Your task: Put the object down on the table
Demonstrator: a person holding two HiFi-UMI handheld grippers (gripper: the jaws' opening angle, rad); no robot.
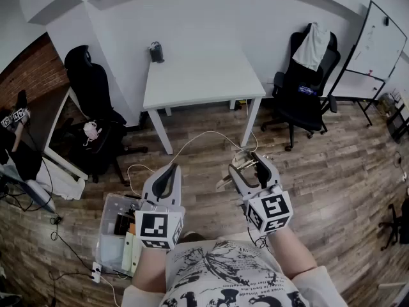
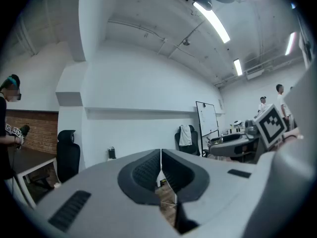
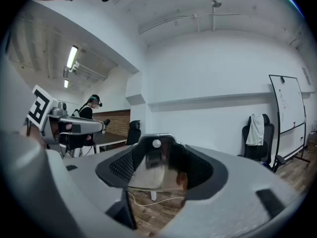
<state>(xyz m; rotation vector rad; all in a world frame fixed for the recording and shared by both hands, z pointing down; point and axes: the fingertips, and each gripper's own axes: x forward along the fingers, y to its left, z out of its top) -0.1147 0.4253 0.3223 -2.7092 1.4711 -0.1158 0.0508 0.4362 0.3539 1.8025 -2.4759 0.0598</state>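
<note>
My right gripper point(image 1: 249, 162) is held in the air over the wooden floor, in front of the white table point(image 1: 198, 82). It is shut on a pale, shiny flat object point(image 1: 237, 165). In the right gripper view that object point(image 3: 157, 168) spans the gap between the two pads and carries a small round stud at its top; what it is I cannot tell. My left gripper point(image 1: 170, 169) hangs beside it at the same height. Its jaws stand together with nothing between them point(image 2: 161, 170). The tabletop is bare apart from a small dark object point(image 1: 156, 52) at its far left corner.
Black office chairs stand left point(image 1: 92, 101) and right point(image 1: 305, 82) of the table. A whiteboard point(image 1: 374, 50) leans at the far right. A clear plastic box point(image 1: 115, 235) of items sits on the floor by my left side. A white cable point(image 1: 192, 142) runs across the floor.
</note>
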